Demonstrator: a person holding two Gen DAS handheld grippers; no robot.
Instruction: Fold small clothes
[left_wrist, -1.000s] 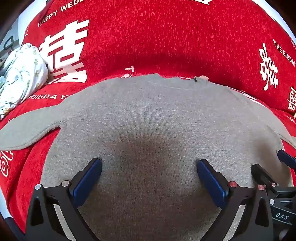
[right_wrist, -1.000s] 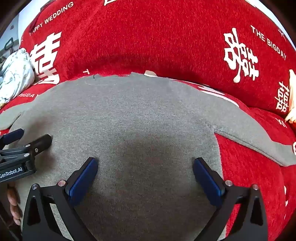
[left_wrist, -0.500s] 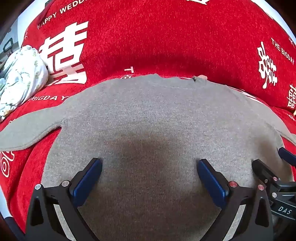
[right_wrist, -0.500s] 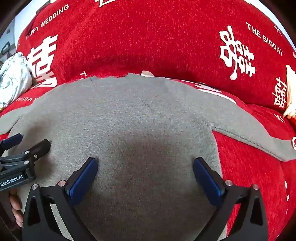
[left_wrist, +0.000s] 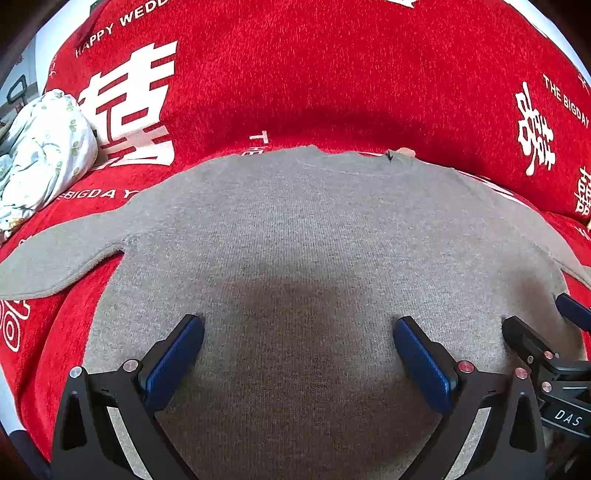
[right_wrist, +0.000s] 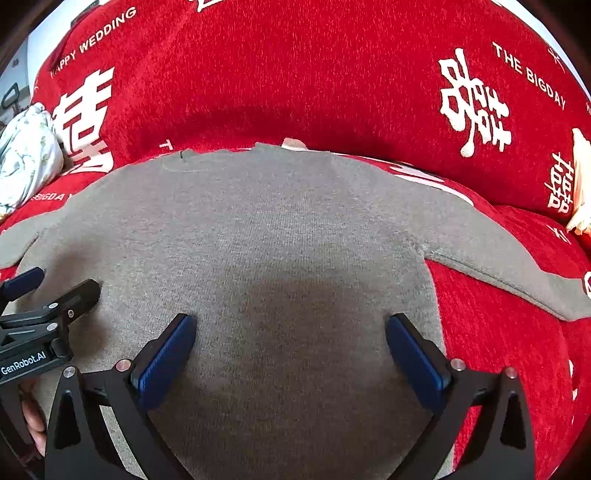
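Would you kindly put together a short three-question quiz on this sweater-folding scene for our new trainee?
1. True or false: the grey sweater lies spread flat with both sleeves out to the sides.
2. What state are the left gripper and right gripper in: A) both open, B) both shut, C) one of each?
3. Fill in: the bundle of floral white cloth lies beyond the sweater's ____ sleeve.

Key: 1 true; 2 A; 3 left.
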